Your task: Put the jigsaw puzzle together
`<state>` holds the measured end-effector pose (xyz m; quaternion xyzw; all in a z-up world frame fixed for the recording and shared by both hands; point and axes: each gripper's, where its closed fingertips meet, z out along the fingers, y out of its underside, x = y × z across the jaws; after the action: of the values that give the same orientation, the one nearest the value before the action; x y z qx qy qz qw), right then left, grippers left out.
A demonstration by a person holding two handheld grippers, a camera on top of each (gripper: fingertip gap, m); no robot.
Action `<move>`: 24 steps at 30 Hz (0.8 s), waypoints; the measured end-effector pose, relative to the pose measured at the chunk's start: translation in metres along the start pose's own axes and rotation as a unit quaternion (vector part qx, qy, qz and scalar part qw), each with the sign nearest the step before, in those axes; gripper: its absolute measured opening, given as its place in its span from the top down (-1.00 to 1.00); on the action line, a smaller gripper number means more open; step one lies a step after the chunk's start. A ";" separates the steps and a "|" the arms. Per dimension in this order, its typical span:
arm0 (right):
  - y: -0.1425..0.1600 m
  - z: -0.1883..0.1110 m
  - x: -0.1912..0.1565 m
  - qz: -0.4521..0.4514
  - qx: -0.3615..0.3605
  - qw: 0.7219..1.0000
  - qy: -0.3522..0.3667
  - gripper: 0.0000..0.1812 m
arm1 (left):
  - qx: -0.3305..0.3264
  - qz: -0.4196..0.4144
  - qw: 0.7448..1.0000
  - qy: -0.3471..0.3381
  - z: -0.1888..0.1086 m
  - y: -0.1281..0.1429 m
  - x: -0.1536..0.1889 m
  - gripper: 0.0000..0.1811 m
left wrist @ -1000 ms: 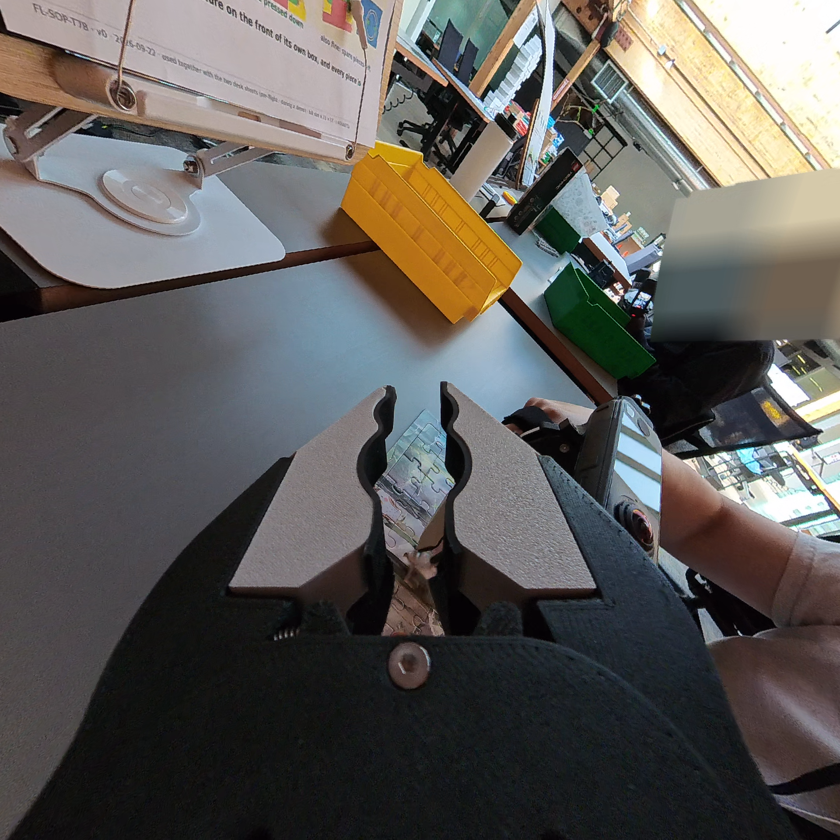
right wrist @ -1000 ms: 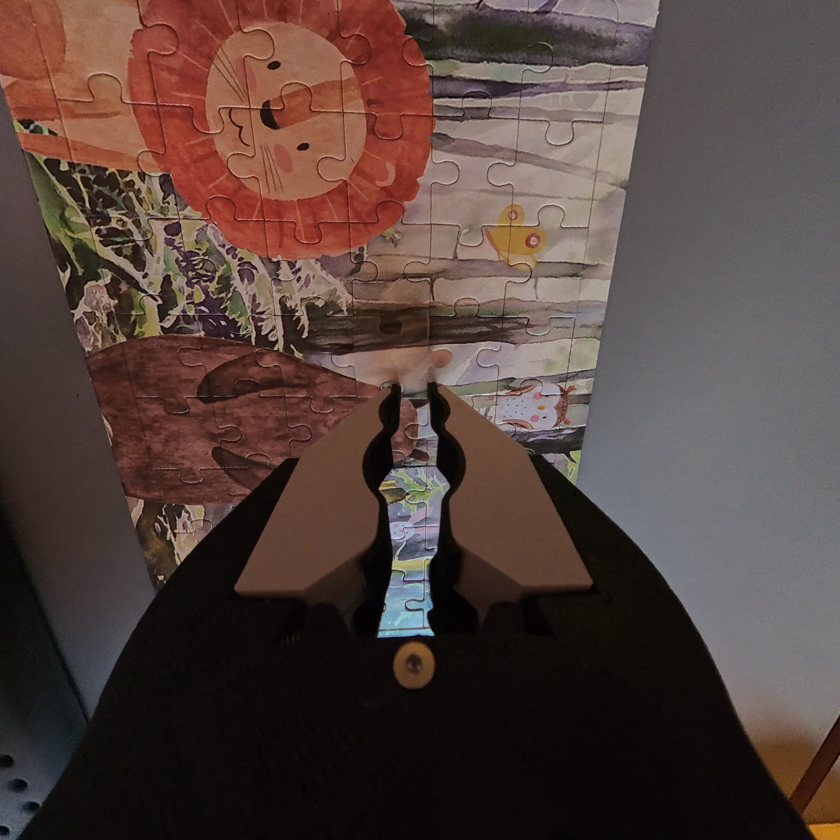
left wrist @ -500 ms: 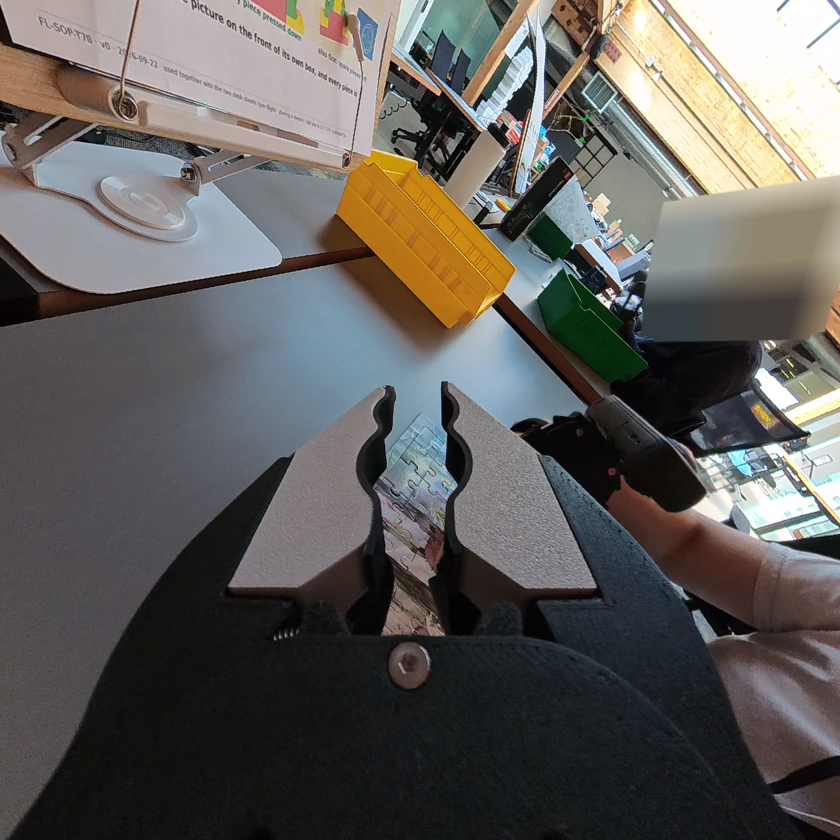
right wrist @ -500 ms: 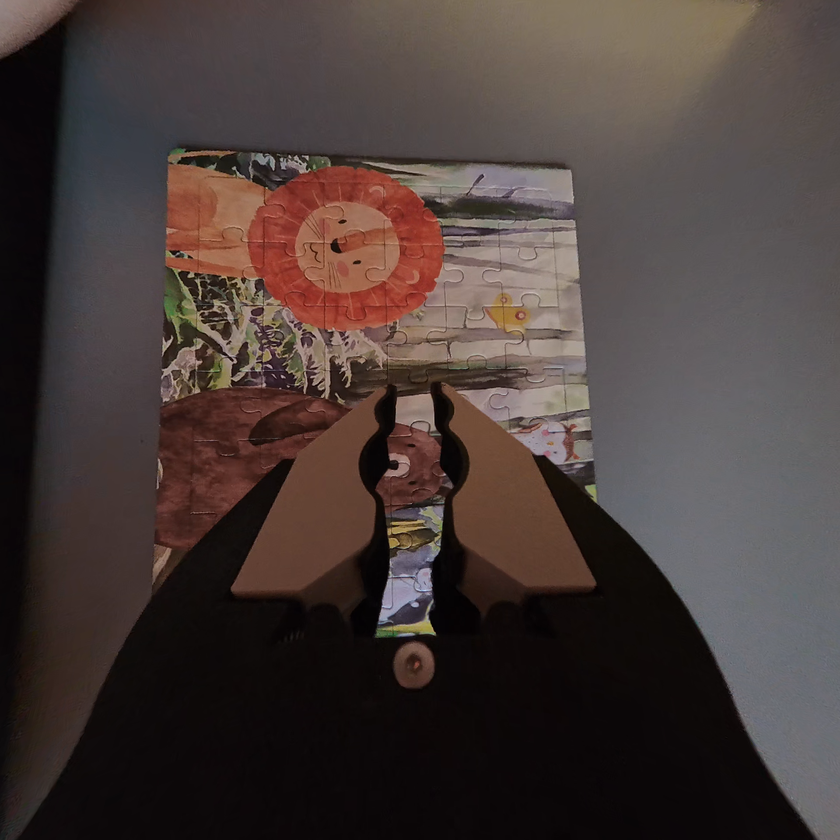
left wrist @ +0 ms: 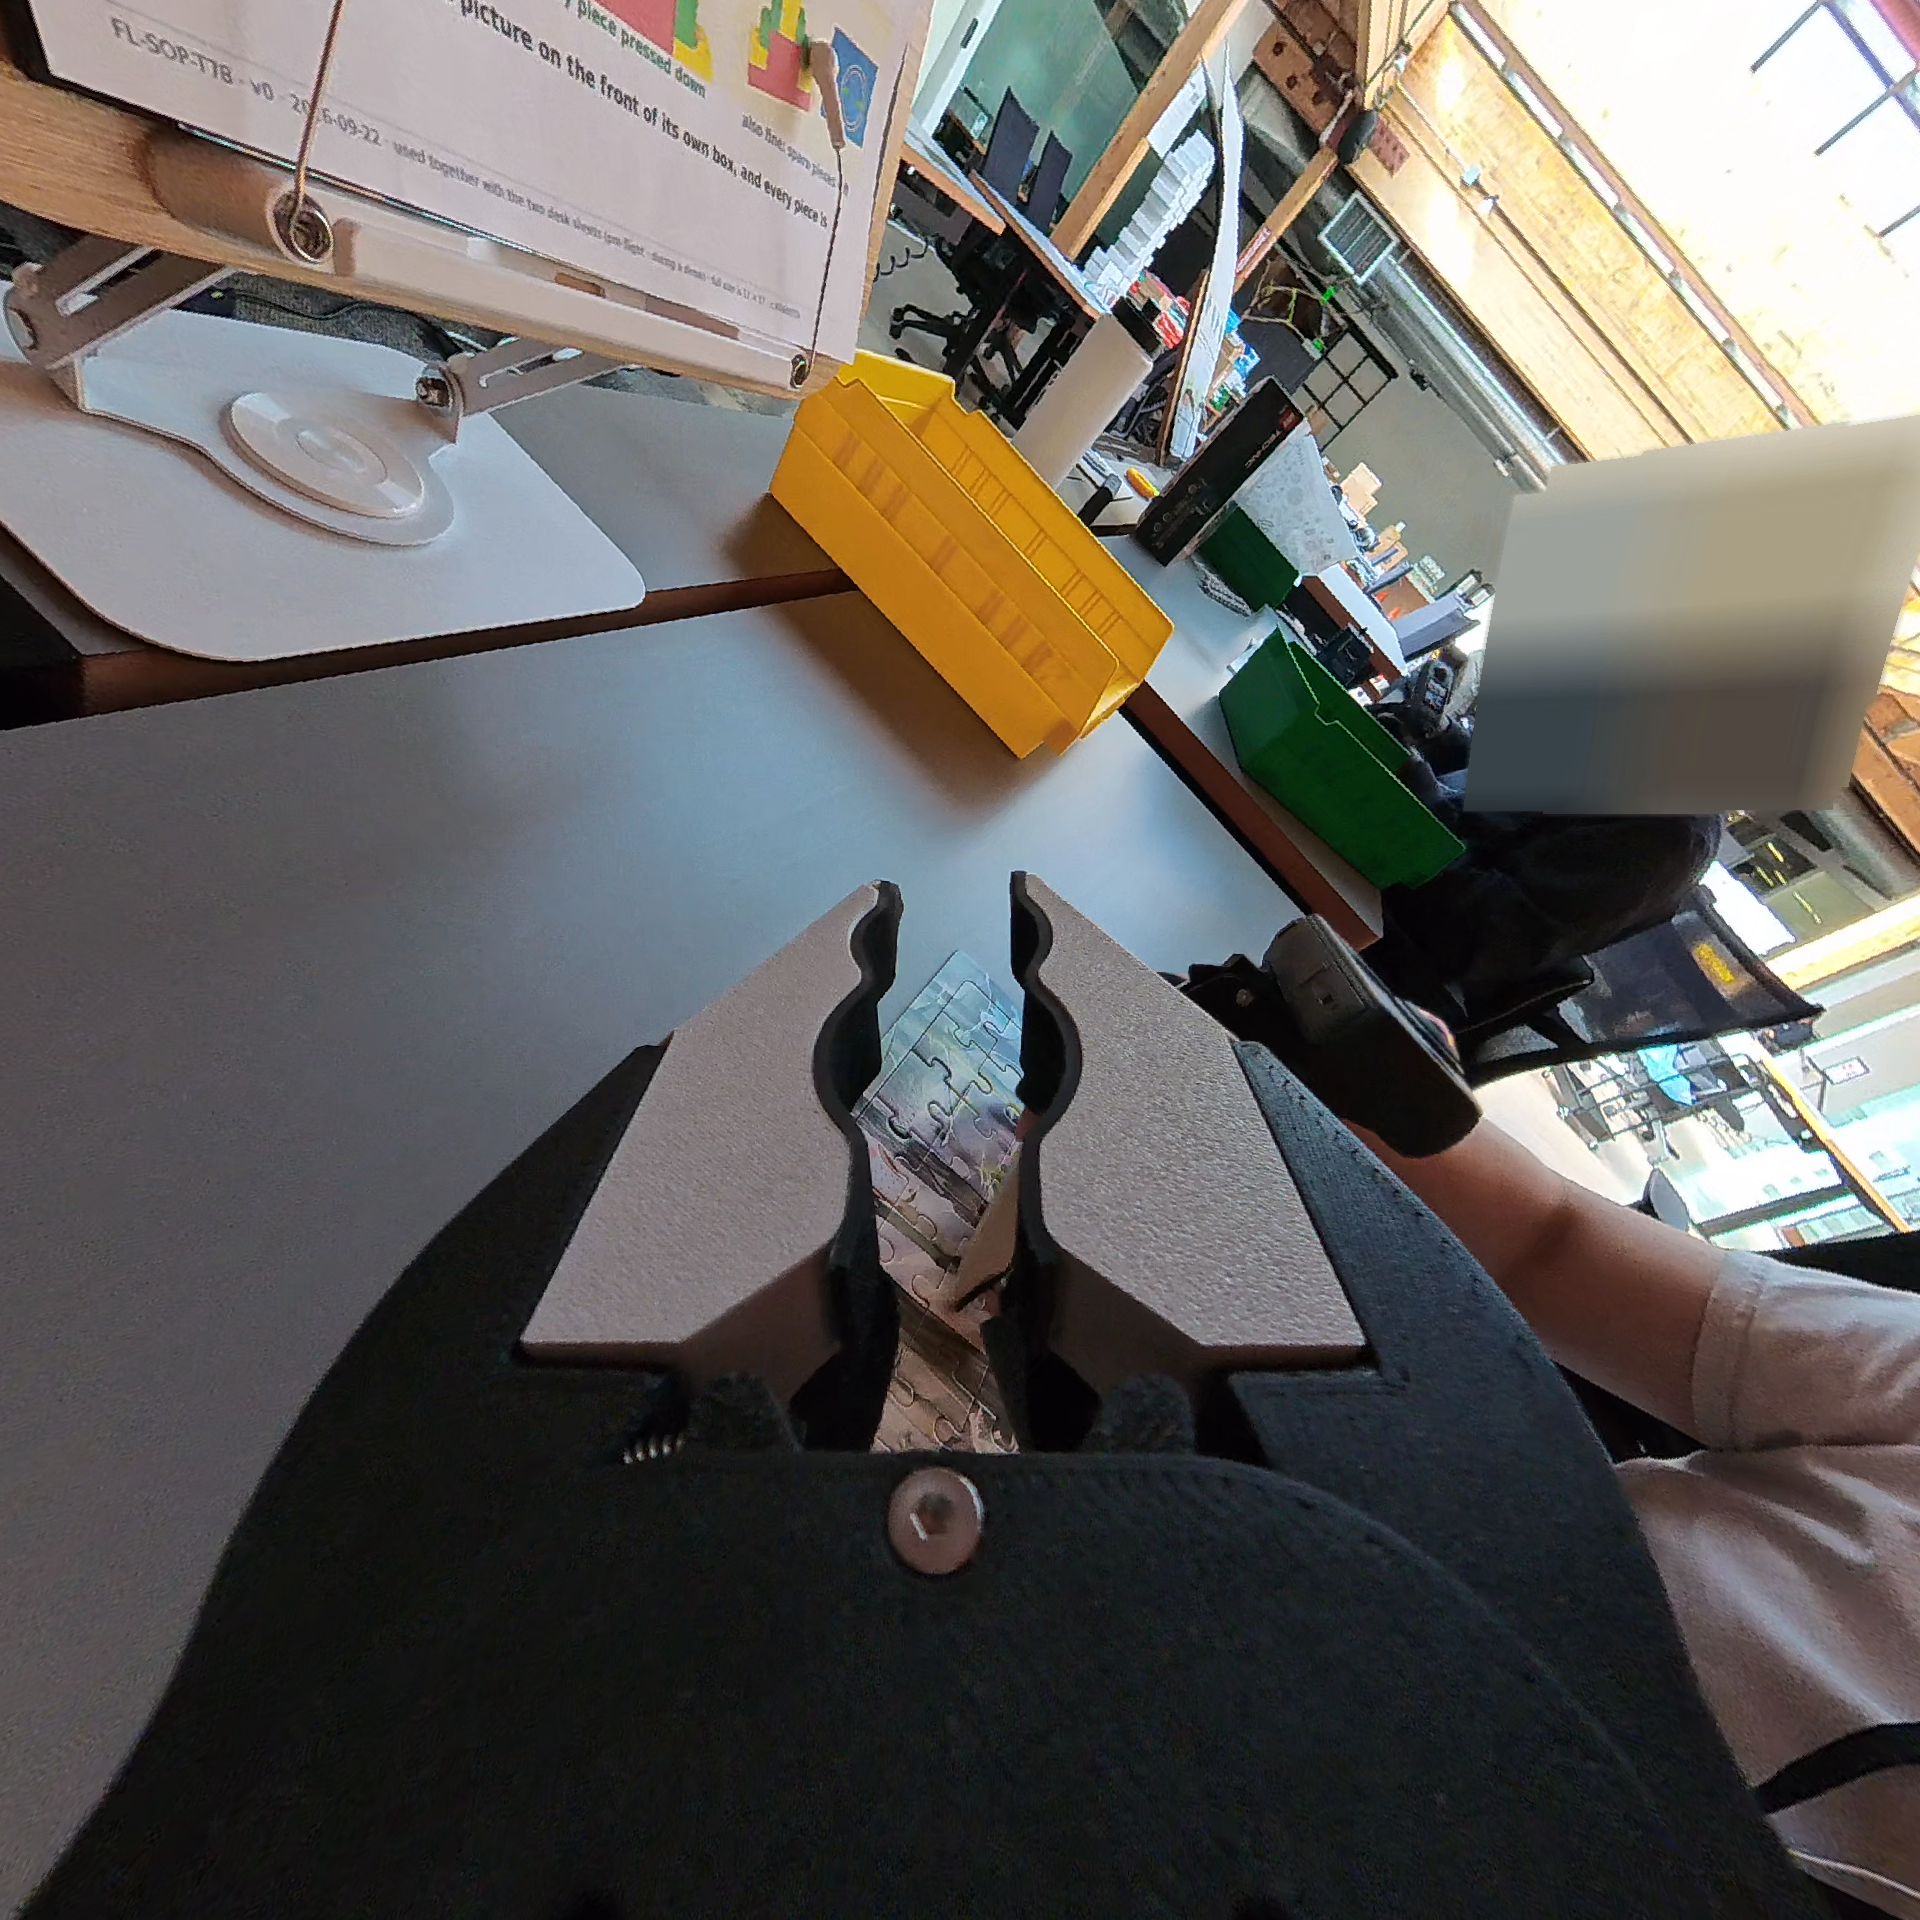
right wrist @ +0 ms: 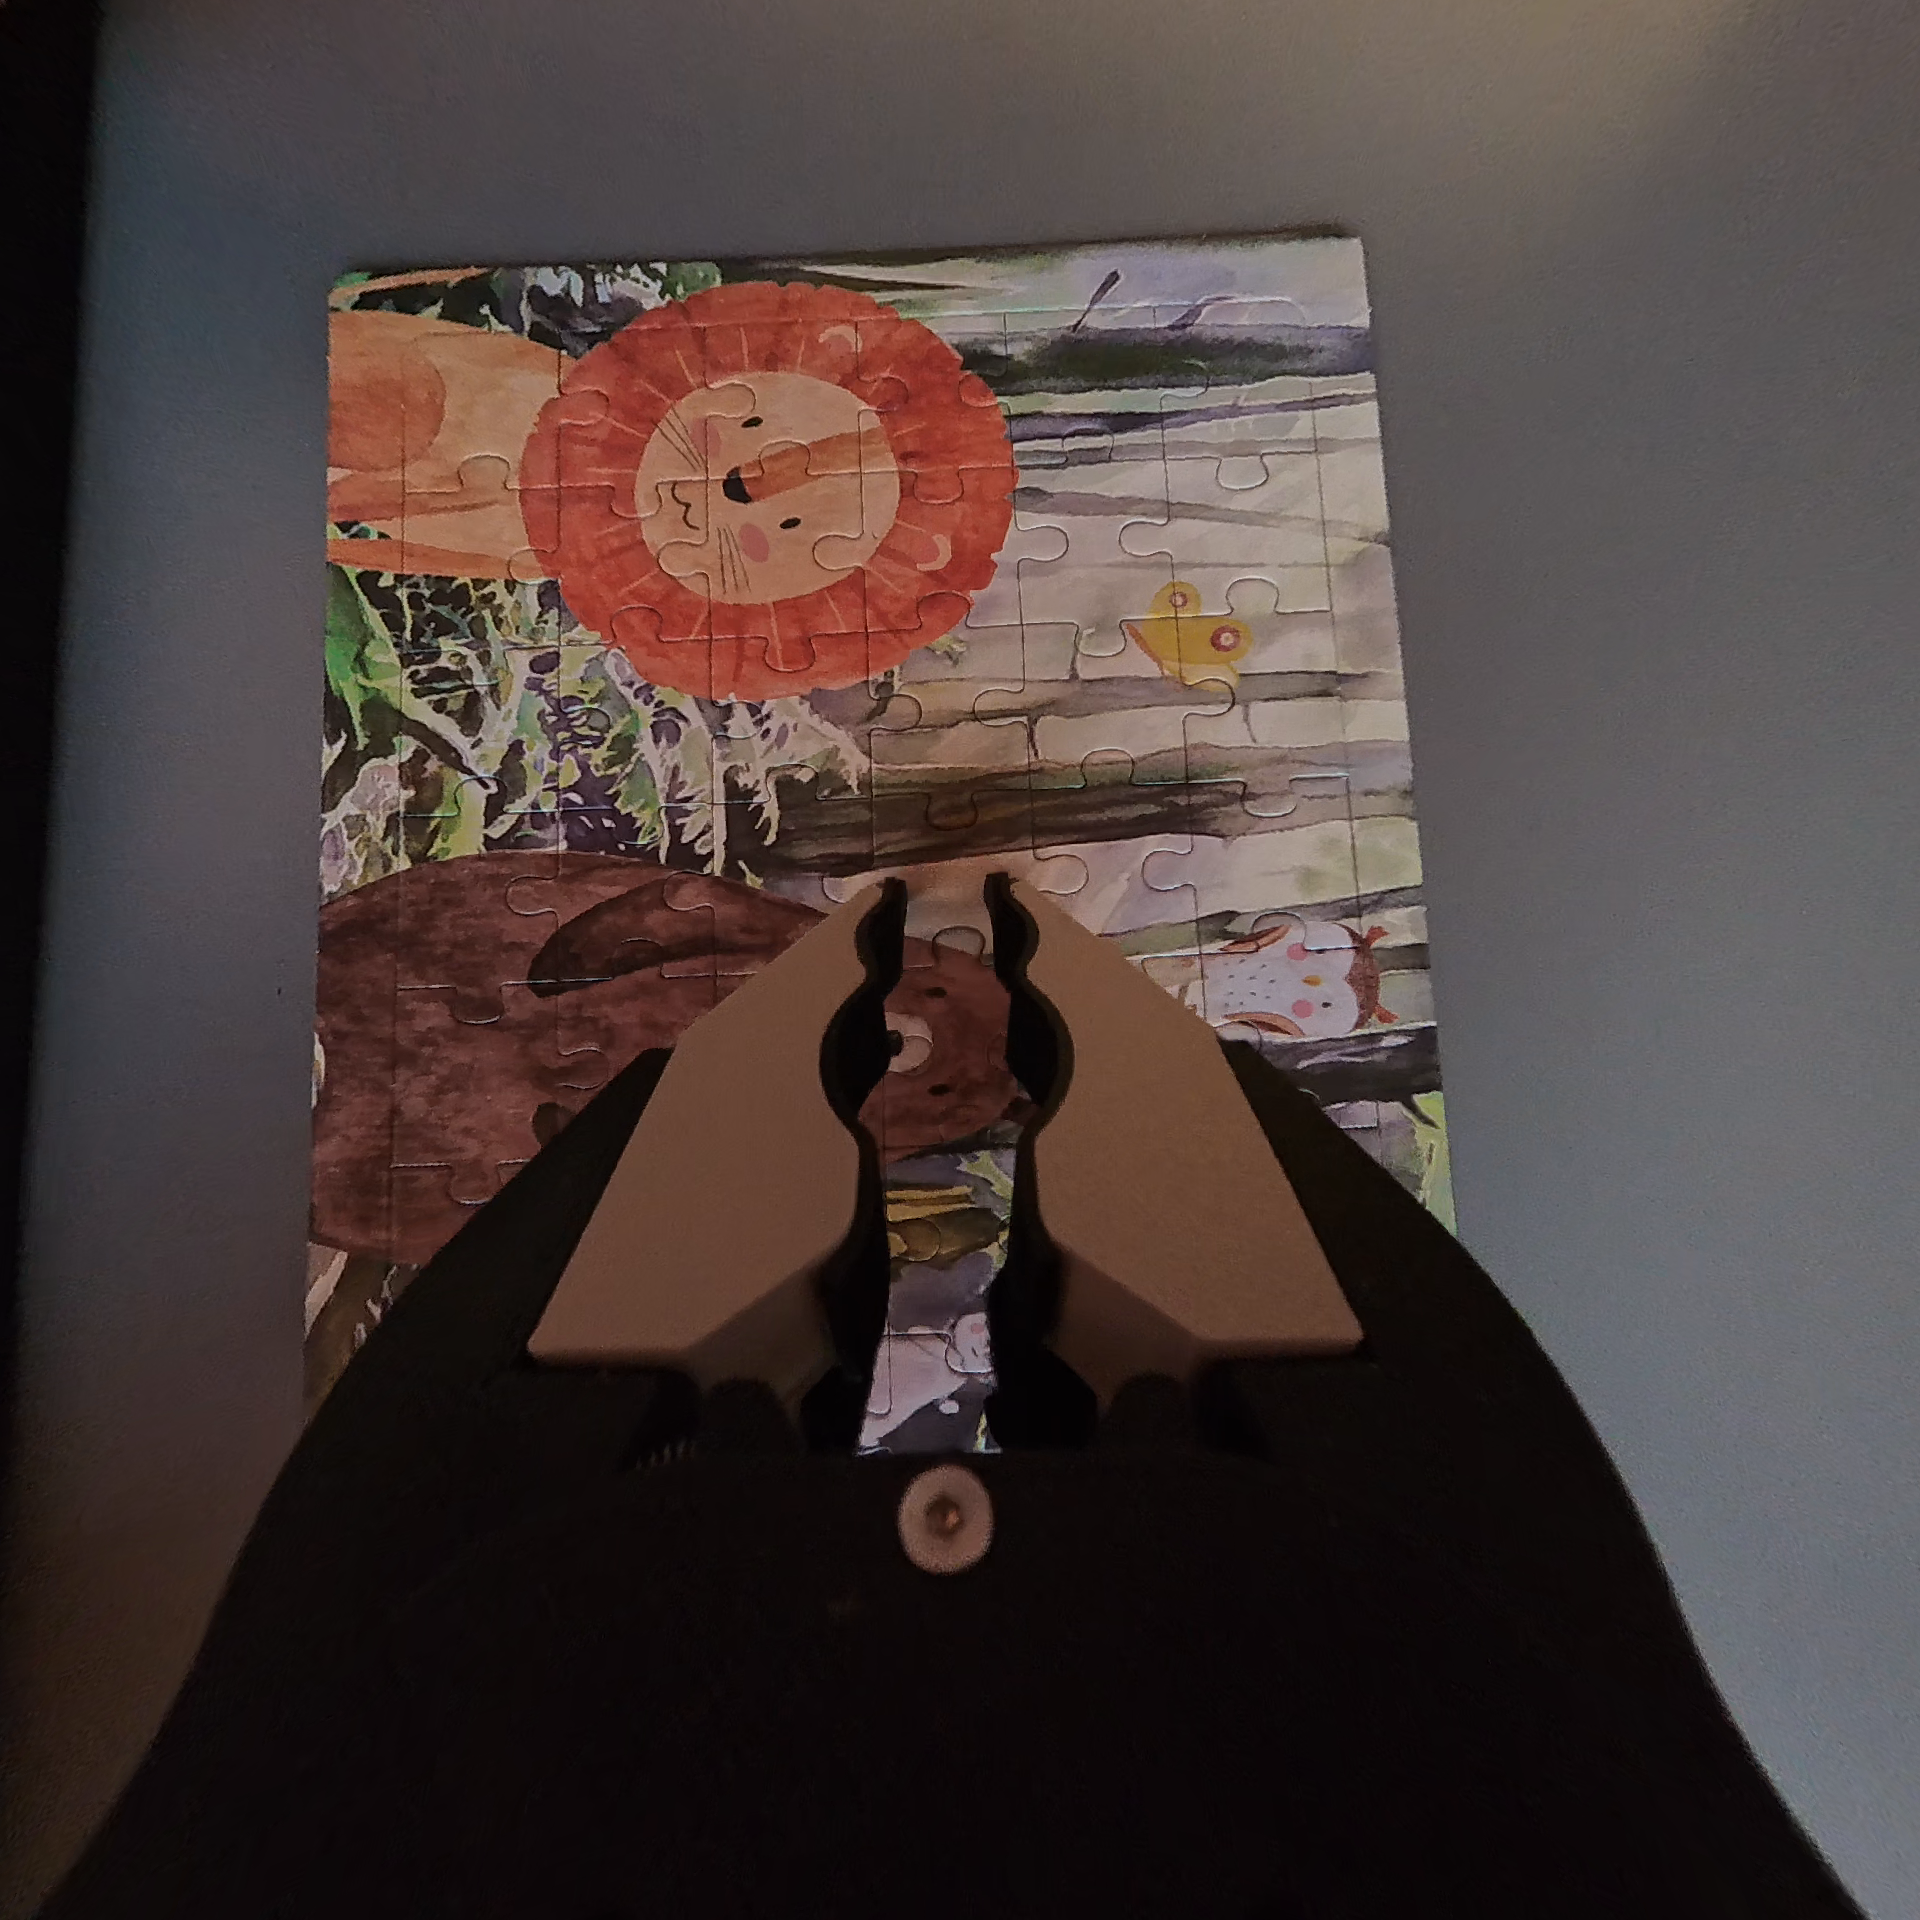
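Observation:
The jigsaw puzzle lies flat on the grey table. It shows a lion, a brown bear, an owl and a butterfly, and every piece I can see is joined. My right gripper hovers over the bear, jaws a narrow gap apart, holding nothing. It hides the puzzle's lower edge. My left gripper is low over the table, jaws a narrow gap apart and empty. A strip of the puzzle shows between its fingers. The right gripper shows just to the right, held in a gloved hand.
A yellow bin stands at the table's far edge, with a green bin on the table beyond. A white stand base and a tilted board with a printed sheet are at the far left. A person's forearm is on the right. The gap from one gripper's tips to the other's is roughly 20 cm.
The right gripper rose from close over the puzzle to a higher position, then came slightly nearer again. The left gripper has hardly moved.

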<state>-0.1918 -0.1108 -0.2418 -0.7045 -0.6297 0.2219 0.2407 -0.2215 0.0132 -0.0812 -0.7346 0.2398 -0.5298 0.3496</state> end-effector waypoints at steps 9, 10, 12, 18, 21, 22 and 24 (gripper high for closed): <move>0.002 0.001 0.000 0.000 -0.040 0.999 -0.002 0.84 | -0.005 -0.003 1.000 0.004 0.002 0.002 0.001 0.78; 0.002 0.001 0.000 0.000 -0.047 0.999 -0.002 0.84 | -0.006 -0.003 1.000 0.004 0.002 0.003 0.001 0.78; 0.002 0.001 0.000 -0.002 -0.054 0.999 -0.001 0.84 | -0.009 -0.002 1.000 0.005 0.002 0.003 0.002 0.77; -0.034 -0.034 0.005 -0.024 0.093 0.991 0.096 0.84 | 0.010 0.062 0.998 0.010 -0.011 -0.015 0.038 0.74; -0.060 -0.111 0.021 -0.024 0.224 0.943 0.246 0.58 | 0.069 0.184 0.981 -0.008 -0.033 -0.043 0.094 0.74; -0.056 -0.132 0.023 -0.021 0.228 0.931 0.283 0.50 | 0.089 0.223 0.971 -0.022 -0.040 -0.049 0.112 0.72; -0.037 -0.158 0.022 0.002 0.209 0.924 0.319 0.31 | 0.123 0.293 0.946 -0.071 -0.051 -0.054 0.139 0.60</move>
<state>-0.1208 -0.0948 -0.0954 -0.6726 -0.4578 0.1130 0.5703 -0.2259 -0.0663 0.0551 -0.6191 0.3519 -0.3762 0.5927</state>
